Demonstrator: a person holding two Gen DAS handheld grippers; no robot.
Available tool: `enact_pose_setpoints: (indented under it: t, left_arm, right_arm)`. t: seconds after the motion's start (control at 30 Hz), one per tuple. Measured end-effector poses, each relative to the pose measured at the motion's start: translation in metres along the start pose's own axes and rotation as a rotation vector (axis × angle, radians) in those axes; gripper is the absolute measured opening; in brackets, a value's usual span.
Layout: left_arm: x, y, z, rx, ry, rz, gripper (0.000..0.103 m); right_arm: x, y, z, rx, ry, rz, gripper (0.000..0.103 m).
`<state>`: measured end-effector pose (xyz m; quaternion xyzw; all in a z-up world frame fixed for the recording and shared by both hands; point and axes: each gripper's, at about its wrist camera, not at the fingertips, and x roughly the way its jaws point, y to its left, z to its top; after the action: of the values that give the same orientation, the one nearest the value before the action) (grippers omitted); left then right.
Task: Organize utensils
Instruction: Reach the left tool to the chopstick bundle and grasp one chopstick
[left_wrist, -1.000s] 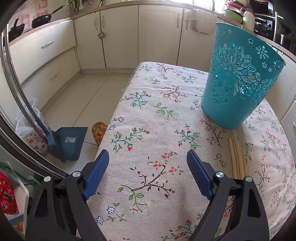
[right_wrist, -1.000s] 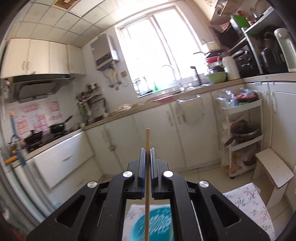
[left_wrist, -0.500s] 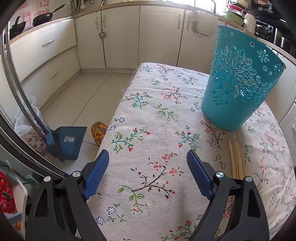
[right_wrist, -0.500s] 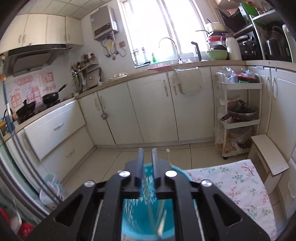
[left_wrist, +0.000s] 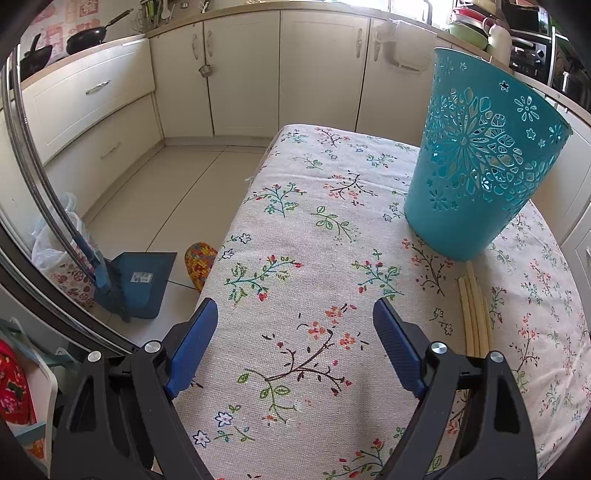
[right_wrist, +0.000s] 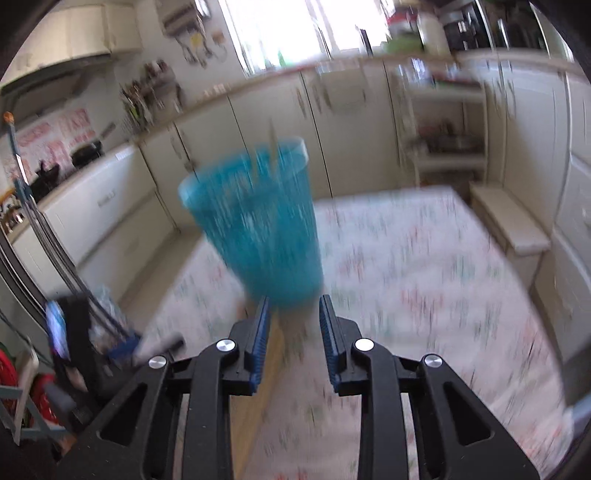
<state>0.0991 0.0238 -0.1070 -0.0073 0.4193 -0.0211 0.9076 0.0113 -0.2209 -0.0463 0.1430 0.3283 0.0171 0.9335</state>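
Left gripper (left_wrist: 295, 343): jaws wide apart, nothing between them, hanging over bare floral tablecloth (left_wrist: 314, 229) near the table's left edge. No contact with anything that I can see.

Right gripper (right_wrist: 291, 332): jaws have just been opening, now parted a modest way, nothing between the pads. The right wrist view is heavily motion-blurred, so take detail there loosely.

Teal basket (left_wrist: 480, 162) stands upright on the cloth, ahead and to the right of the left gripper. In the right wrist view the same basket (right_wrist: 258, 229) sits dead ahead, just beyond the fingertips. Pale sticks show above its rim there; I think those are chopsticks inside it (right_wrist: 272, 147), but the blur keeps me from being sure how many.

Loose chopsticks (left_wrist: 474, 310): a small bundle of pale ones lying flat on the cloth, side by side, running from the basket's base back towards me. Their far ends are right at the basket's foot; near ends pass behind the left gripper's right-hand finger. They're to the right of that gripper, outside its jaws.

Off the table on the floor to the left: a blue dustpan (left_wrist: 136, 284) with its brush and a colourful slipper (left_wrist: 199, 264) by the table edge.
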Motion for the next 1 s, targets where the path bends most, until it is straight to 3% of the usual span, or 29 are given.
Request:
enact_pose_setpoints:
  t: [0.13,0.3,0.73,1.0]
  left_arm:
    - [0.000,0.000,0.000,0.000,0.000,0.000,0.082]
    - [0.000,0.001,0.000,-0.001,0.000,-0.001,0.082]
    - [0.000,0.001,-0.001,-0.004,-0.001,-0.001,0.083]
    - [0.000,0.002,0.000,-0.006,0.000,-0.002,0.083]
  right_arm:
    - [0.023,0.004,-0.024,0.012,0.102,-0.001,0.027]
    - [0.038,0.016,-0.035,-0.016,0.161,0.010,0.027]
    - [0.053,0.024,-0.047,-0.055,0.217,-0.025,0.027]
    - [0.055,0.032,-0.046,-0.166,0.219,-0.082,0.026]
